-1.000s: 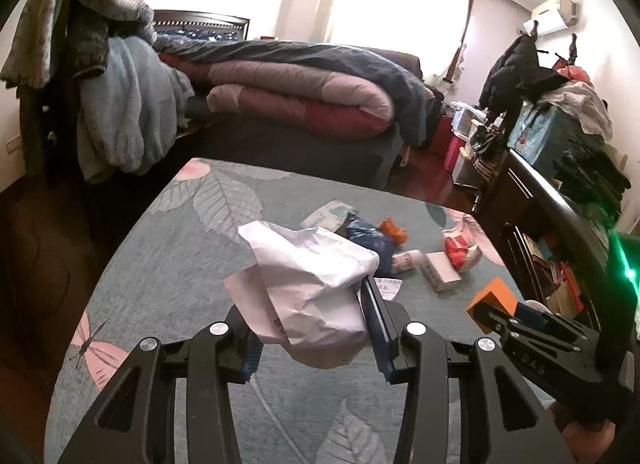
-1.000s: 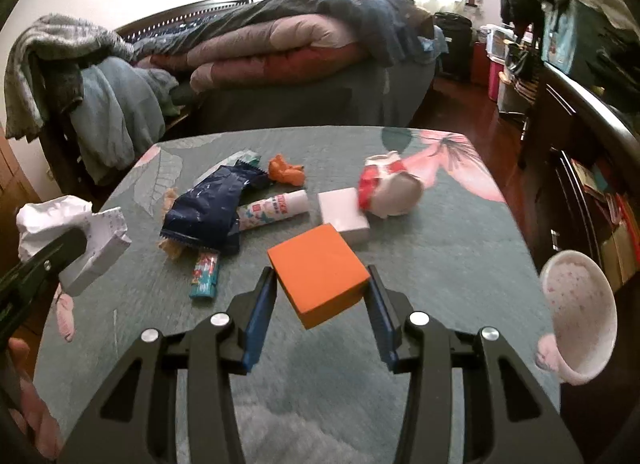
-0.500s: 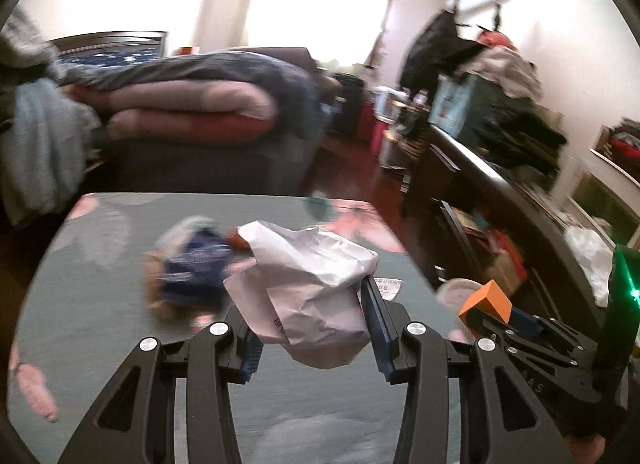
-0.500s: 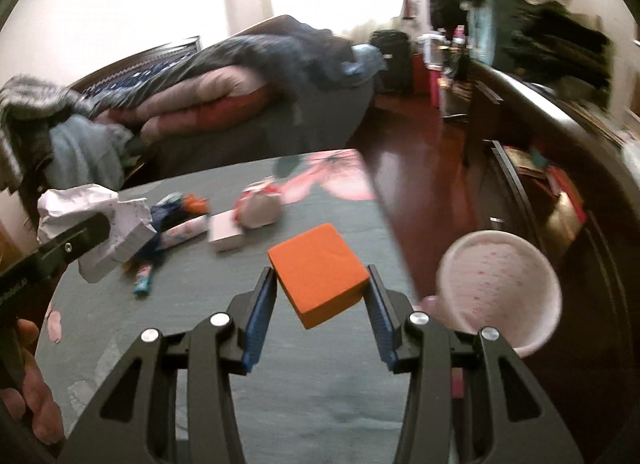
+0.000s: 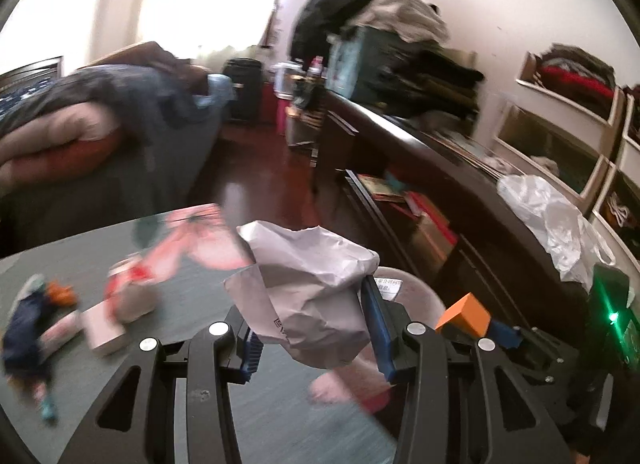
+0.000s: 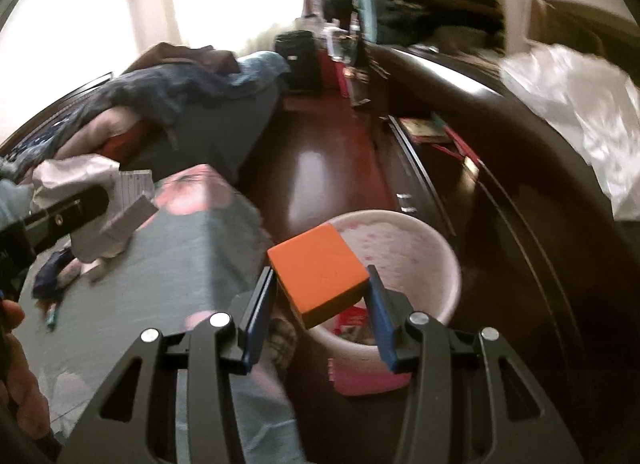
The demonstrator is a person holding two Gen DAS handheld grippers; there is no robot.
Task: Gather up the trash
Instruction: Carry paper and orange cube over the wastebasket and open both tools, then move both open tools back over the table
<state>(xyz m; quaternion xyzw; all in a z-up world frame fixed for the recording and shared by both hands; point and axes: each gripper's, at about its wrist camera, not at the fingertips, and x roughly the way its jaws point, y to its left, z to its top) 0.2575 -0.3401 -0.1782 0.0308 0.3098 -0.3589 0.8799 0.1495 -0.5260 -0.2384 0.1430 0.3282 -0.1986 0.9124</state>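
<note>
Only my right view shows the bin's [image 6: 440, 260] inside, below the orange block [image 6: 320, 272] my right gripper [image 6: 320, 304] clamps; my left gripper [image 5: 312, 328] clenches crumpled paper [image 5: 308, 296].

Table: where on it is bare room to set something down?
The near part of the table is bare, between the tongs and the litter. So is the strip by its right edge. The far left is crowded: dark blue wrapper, white box, red-and-white cup.

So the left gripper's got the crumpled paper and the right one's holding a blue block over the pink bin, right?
Not quite: the block in the right gripper is orange, as the right wrist view shows. The left gripper does hold the crumpled paper, and the pink bin sits below.
</note>
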